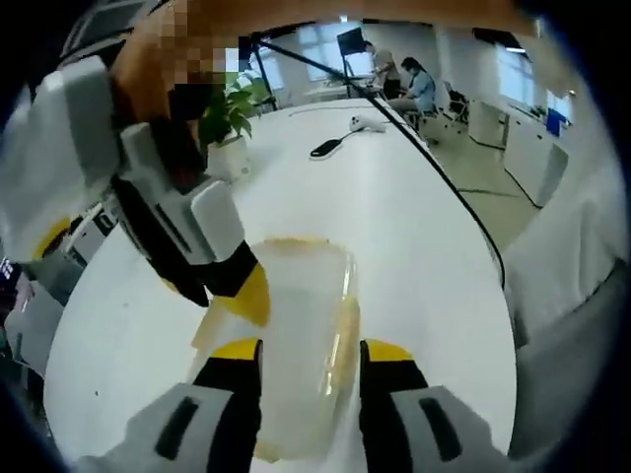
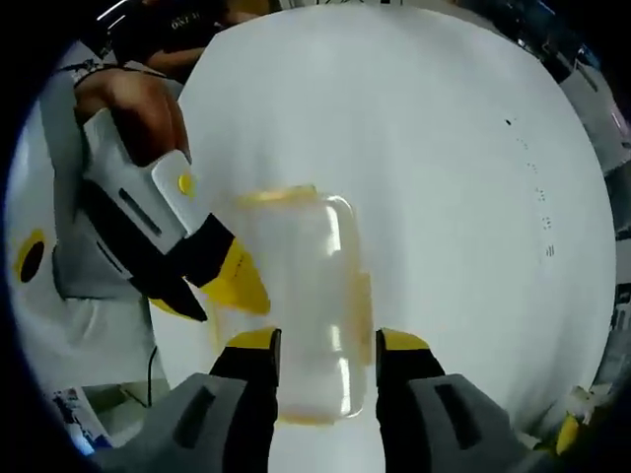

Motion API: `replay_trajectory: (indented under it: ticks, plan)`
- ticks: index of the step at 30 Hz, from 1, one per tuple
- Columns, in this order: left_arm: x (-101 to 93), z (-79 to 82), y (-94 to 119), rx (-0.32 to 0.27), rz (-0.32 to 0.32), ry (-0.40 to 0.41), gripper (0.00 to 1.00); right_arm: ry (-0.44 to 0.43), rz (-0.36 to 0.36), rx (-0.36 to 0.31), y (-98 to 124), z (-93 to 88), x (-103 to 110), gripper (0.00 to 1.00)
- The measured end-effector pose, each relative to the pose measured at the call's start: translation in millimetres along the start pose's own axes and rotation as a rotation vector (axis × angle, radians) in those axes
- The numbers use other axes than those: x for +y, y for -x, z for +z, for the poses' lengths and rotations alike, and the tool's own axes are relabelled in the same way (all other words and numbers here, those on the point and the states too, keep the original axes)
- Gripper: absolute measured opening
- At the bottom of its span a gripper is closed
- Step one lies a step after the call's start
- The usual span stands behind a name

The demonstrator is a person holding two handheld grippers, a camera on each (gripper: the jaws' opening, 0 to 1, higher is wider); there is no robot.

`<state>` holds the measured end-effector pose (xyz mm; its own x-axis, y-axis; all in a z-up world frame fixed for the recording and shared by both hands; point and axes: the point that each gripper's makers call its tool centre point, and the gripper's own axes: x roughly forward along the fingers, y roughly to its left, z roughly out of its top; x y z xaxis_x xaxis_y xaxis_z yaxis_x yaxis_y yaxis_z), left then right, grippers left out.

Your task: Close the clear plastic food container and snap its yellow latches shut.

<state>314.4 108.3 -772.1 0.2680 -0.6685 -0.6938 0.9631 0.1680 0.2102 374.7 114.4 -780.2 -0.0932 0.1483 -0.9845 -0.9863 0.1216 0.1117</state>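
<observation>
White, smooth and rounded at its edge, the desk [image 1: 414,227] spreads out ahead of my left fingers, with an office of pale cabinets and seated people beyond it; a leafy potted plant [image 1: 229,116] stands far past my left fingers to their left, and a dark flat handset [image 1: 325,148] lies further out with a thin black cable [image 1: 444,177] running along the desk toward the rim.

My left gripper [image 1: 311,360] has its yellow-tipped fingers apart, one on each side of the clear plastic container [image 1: 301,335], which lies between them; its body is frosted, rounded at the corners, with a yellow latch [image 1: 347,330] along its side. My right gripper [image 1: 242,291], white and black with blunt yellow tips, comes in from the left and meets the container's near corner.

Seen along my right gripper [image 2: 325,350], the fingers likewise stand open astride the container [image 2: 296,296]; a translucent box with soft corners and a yellow latch [image 2: 279,194] on its far edge; the left gripper [image 2: 232,281] touches its left side.
</observation>
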Motion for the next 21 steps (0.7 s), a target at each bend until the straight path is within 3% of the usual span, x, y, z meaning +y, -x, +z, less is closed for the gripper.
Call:
replay_trajectory:
  ticks: [3,8,21]
  plan:
    - [1.4,0.9,-3.2,0.004,0.029,-0.050,0.30,-0.011,-0.010,0.021,-1.3,-0.2,0.3,0.35]
    - [-0.5,1.7,-5.5,0.026,0.034,-0.041,0.29,0.015,-0.010,0.042,-2.5,0.3,1.3,0.36]
    - [-2.4,-0.1,-7.1,0.048,0.080,-0.137,0.28,-0.023,0.025,0.036,-2.6,-2.1,-0.2,0.35]
